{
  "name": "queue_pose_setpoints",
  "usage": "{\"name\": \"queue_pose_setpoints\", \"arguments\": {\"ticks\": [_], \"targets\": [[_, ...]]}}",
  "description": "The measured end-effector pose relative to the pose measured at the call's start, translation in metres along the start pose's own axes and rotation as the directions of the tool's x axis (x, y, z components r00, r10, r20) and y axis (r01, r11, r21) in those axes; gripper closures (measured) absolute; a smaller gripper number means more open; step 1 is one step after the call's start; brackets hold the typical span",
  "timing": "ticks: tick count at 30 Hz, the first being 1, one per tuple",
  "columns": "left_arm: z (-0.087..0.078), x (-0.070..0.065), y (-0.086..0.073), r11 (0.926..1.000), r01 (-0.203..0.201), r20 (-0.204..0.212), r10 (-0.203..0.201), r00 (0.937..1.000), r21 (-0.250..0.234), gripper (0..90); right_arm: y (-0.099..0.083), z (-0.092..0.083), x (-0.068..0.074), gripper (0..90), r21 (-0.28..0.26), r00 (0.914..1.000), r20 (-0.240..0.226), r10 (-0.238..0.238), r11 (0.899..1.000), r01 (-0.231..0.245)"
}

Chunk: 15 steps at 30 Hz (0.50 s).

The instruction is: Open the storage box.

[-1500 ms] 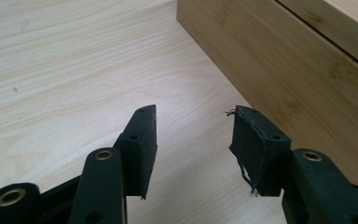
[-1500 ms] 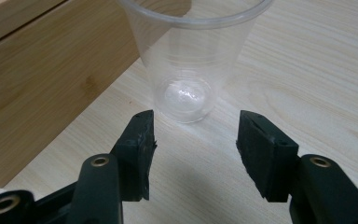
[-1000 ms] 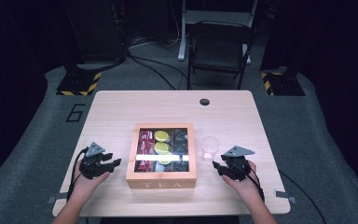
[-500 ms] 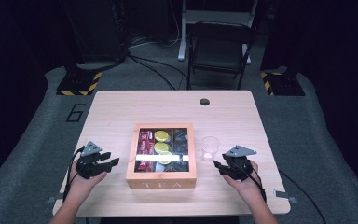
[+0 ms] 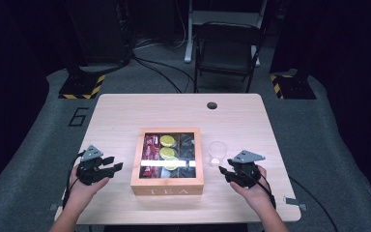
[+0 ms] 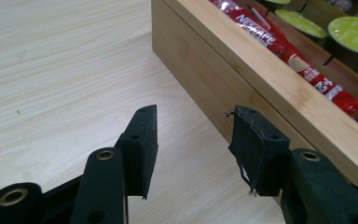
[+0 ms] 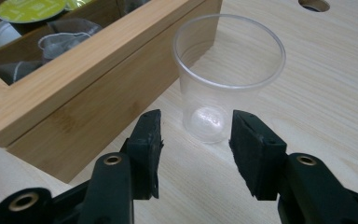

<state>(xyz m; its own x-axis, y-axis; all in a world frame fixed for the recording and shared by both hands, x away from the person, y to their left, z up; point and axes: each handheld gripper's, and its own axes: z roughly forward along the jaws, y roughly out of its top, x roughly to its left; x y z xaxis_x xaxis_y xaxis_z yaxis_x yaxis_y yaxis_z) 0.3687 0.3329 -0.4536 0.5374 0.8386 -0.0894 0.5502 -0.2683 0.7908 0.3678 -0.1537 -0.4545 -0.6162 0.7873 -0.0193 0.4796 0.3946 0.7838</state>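
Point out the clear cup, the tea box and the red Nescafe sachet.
clear cup (image 7: 223,88), right gripper view, front wall.
tea box (image 5: 167,185), high view, front wall above the lettering.
red Nescafe sachet (image 6: 279,46), left gripper view, middle of the wrapper.

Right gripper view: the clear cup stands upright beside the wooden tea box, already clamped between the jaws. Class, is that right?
Not quite. The cup does stand upright beside the tea box, but it is not clamped. The right gripper view shows the right gripper with its jaws open and short of the cup, holding nothing; they have just been closing a little.
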Motion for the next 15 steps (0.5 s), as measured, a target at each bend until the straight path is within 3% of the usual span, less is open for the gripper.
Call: {"name": "queue_pose_setpoints", "arguments": {"ticks": [2, 7, 10, 15], "targets": [[-0.002, 0.000, 0.002, 1.0000, 0.009, 0.012, -0.009, 0.9999, 0.003, 50.8, 0.004, -0.003, 0.000, 54.2, 0.011, 0.9997, -0.003, -0.024, 1.000, 0.024], [-0.006, 0.000, 0.012, 1.0000, 0.007, 0.029, -0.006, 0.9996, -0.004, 51.1, 0.010, -0.007, 0.002, 54.7, 0.007, 0.9995, -0.026, -0.018, 1.000, 0.019], [-0.010, -0.001, 0.017, 0.9999, 0.007, 0.042, -0.007, 0.9991, -0.008, 52.0, 0.014, -0.011, 0.007, 55.6, 0.015, 0.9988, -0.029, -0.041, 0.999, 0.041], [-0.018, -0.010, 0.021, 0.9995, -0.027, 0.061, 0.028, 0.9978, -0.017, 53.8, 0.017, -0.016, 0.013, 57.5, 0.001, 0.9977, -0.050, -0.046, 0.999, 0.046]]}}
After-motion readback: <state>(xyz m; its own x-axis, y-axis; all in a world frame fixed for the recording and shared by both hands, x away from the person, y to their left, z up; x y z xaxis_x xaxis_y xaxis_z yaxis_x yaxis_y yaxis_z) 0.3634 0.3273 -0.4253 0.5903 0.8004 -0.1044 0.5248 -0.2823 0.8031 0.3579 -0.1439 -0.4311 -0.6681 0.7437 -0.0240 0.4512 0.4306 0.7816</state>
